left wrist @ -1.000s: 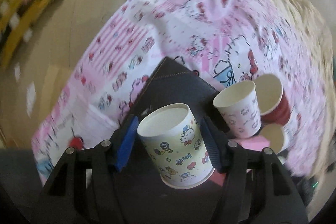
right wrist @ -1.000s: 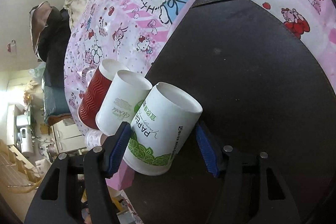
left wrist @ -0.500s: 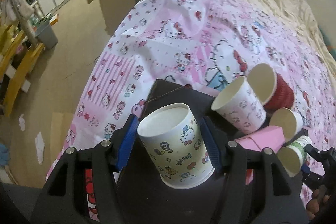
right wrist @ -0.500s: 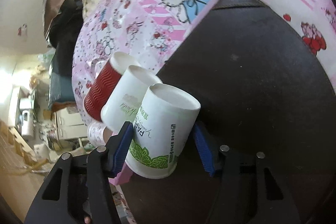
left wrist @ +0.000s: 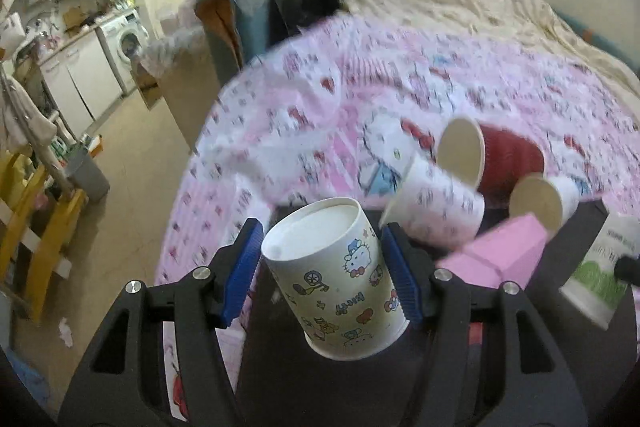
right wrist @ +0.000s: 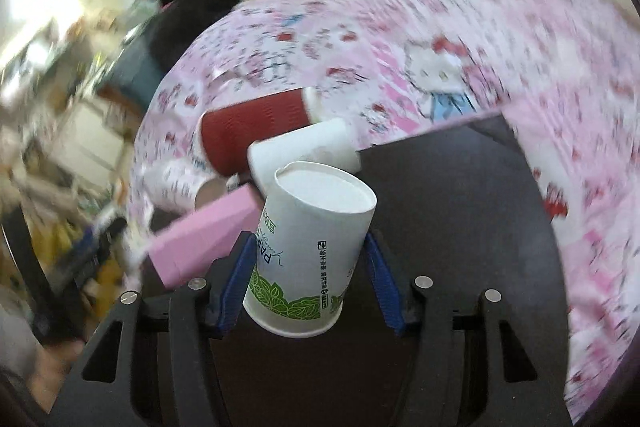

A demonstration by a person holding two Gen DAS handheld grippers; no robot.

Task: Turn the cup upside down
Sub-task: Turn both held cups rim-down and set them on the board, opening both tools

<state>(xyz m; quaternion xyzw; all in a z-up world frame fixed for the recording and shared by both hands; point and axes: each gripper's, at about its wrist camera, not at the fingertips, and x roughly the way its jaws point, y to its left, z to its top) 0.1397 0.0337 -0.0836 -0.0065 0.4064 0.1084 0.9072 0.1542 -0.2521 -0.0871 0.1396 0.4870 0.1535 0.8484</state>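
Observation:
My left gripper [left wrist: 322, 267] is shut on a white Hello Kitty paper cup [left wrist: 340, 279], held above the dark mat [left wrist: 360, 387] with its closed base pointing away from the camera. My right gripper [right wrist: 308, 279] is shut on a white paper cup with green leaves [right wrist: 308, 255], also base away from the camera, over the dark mat [right wrist: 460, 227]. That green cup shows at the right edge of the left wrist view [left wrist: 600, 275].
A red ribbed cup [left wrist: 508, 159], a white patterned cup [left wrist: 436, 203] and a small cup [left wrist: 540, 199] lie by a pink block [left wrist: 500, 255] on the mat's far side. The pink Hello Kitty bedspread [left wrist: 360, 99] lies beyond. The floor and kitchen units are at left.
Both grippers have tilted up and rotated with their cups, so the cups' bases now face forward. The views swung from looking down at the mat to looking across the bed.

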